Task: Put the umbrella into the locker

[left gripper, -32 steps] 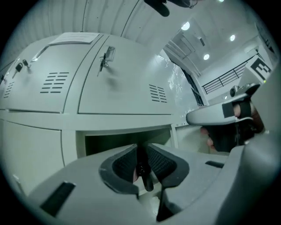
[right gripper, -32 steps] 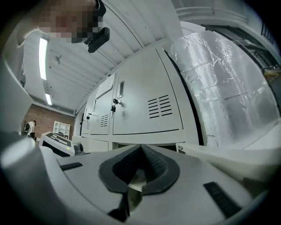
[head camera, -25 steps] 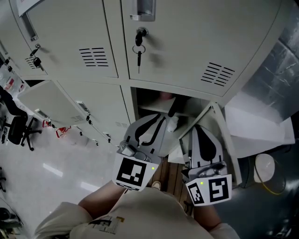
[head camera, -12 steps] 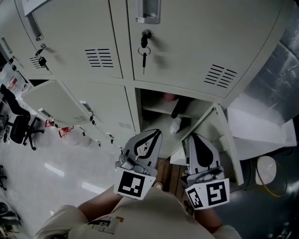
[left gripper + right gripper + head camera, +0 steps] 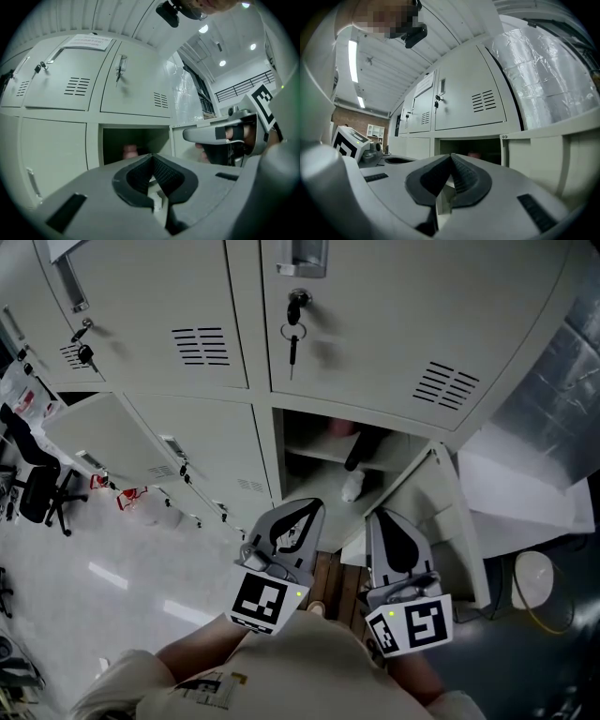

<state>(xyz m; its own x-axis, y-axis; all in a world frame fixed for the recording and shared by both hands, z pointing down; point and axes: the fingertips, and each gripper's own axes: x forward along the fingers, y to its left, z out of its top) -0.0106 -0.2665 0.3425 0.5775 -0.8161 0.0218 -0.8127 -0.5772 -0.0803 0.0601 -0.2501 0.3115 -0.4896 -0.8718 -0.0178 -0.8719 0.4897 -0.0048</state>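
Observation:
The lower middle locker (image 5: 281, 451) stands open, its door (image 5: 441, 512) swung out to the right. Inside it a dark folded umbrella (image 5: 360, 450) leans on the shelf, with a white end (image 5: 352, 487) low down and something pink (image 5: 339, 427) behind it. The pink part (image 5: 129, 150) also shows in the left gripper view. My left gripper (image 5: 309, 508) and right gripper (image 5: 379, 517) hang side by side just below the opening, apart from the umbrella. Both are shut with nothing between the pads, as the left gripper (image 5: 151, 157) and the right gripper (image 5: 451, 156) show close up.
Upper locker doors are closed; a key (image 5: 292, 334) hangs in the one above the opening. Another door (image 5: 103, 442) stands open at lower left. An office chair (image 5: 33, 488) is far left, a foil-wrapped duct (image 5: 562, 381) and a white round container (image 5: 532, 577) on the right.
Both grippers have drawn back out of the locker opening towards me. The umbrella stays inside on the shelf, free of the jaws.

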